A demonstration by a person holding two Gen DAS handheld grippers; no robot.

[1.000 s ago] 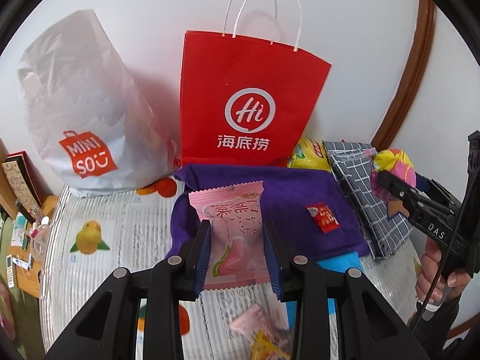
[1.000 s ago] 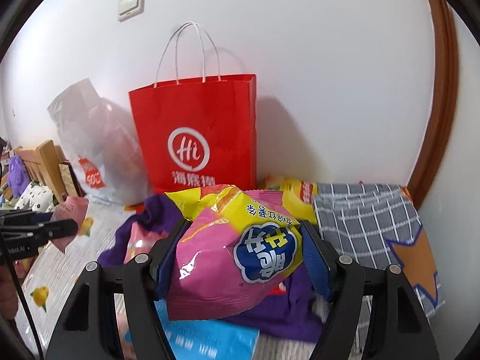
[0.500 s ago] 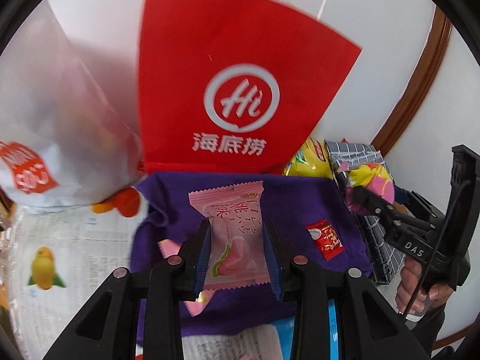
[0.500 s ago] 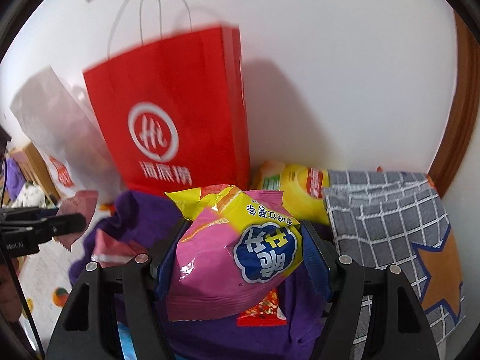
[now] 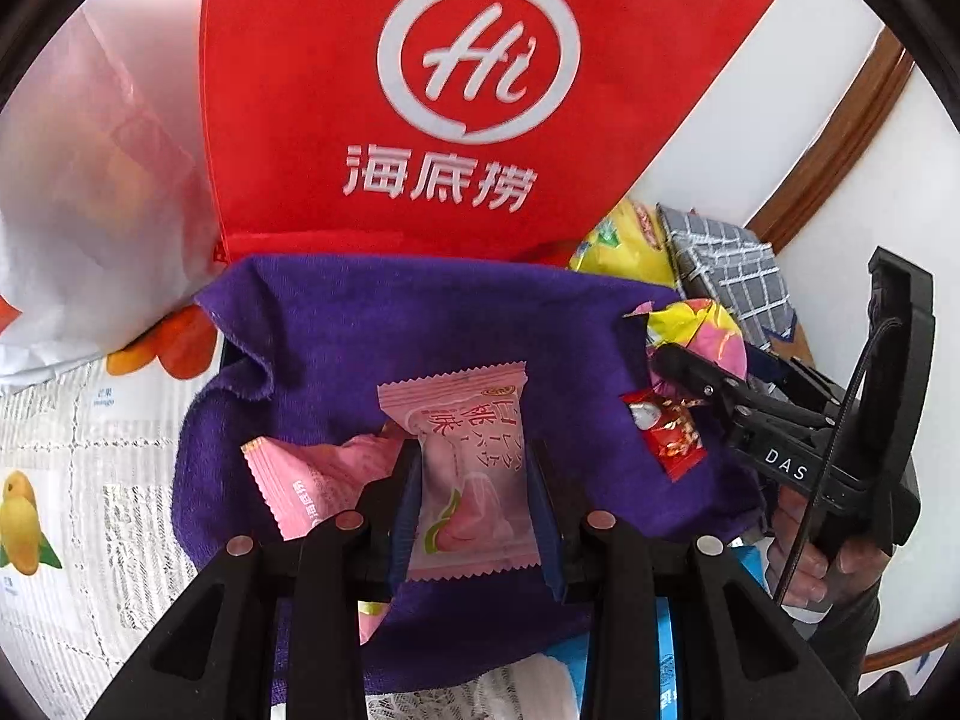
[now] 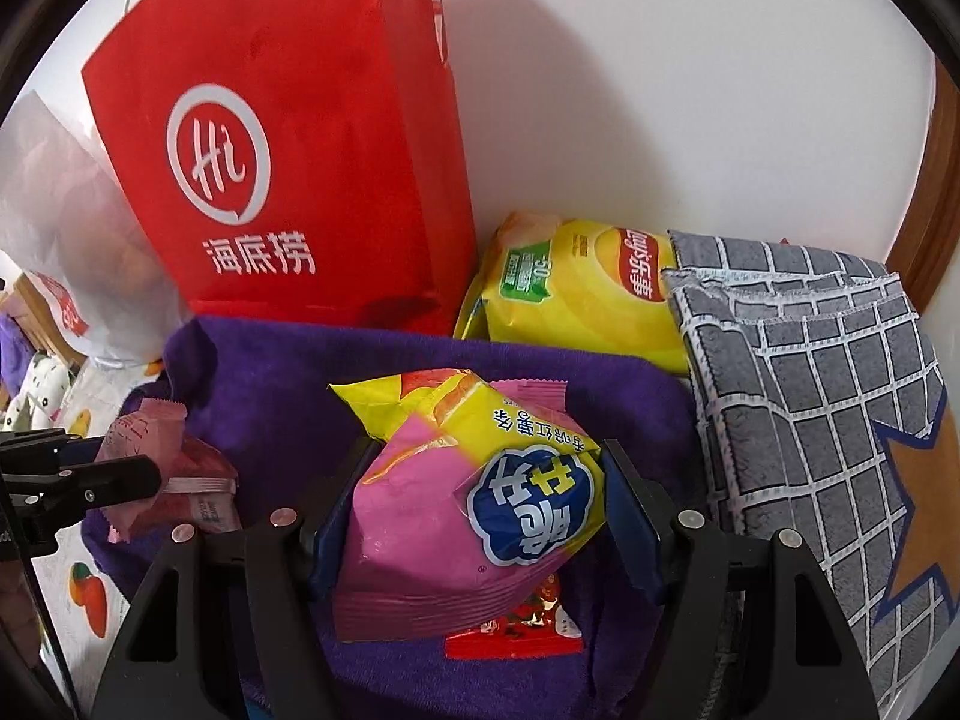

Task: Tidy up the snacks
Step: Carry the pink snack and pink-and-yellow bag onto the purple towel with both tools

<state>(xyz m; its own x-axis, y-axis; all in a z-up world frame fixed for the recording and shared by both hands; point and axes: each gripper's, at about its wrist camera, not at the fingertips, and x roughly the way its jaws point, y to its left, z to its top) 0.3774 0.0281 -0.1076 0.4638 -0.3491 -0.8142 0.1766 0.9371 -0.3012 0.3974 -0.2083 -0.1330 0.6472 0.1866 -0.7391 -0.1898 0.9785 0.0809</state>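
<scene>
My left gripper [image 5: 474, 510] is shut on a pink peach snack packet [image 5: 465, 468] and holds it over a purple cloth [image 5: 432, 324]. A second pink packet [image 5: 312, 480] and a small red packet [image 5: 666, 432] lie on the cloth. My right gripper [image 6: 486, 516] is shut on a pink and yellow chip bag [image 6: 474, 510] above the same cloth [image 6: 288, 384]. The left gripper [image 6: 90, 480] and its packet show at the left of the right wrist view. The right gripper [image 5: 708, 384] shows at the right of the left wrist view.
A red paper bag [image 5: 468, 90] stands behind the cloth against the wall, with a white plastic bag [image 5: 78, 192] to its left. A yellow chip bag [image 6: 588, 300] and a grey checked cloth [image 6: 816, 396] lie to the right. A blue packet [image 5: 666, 660] lies near the front.
Both grippers have moved forward toward the red bag and over the purple cloth, each still holding its snack. The red bag now fills much more of both views.
</scene>
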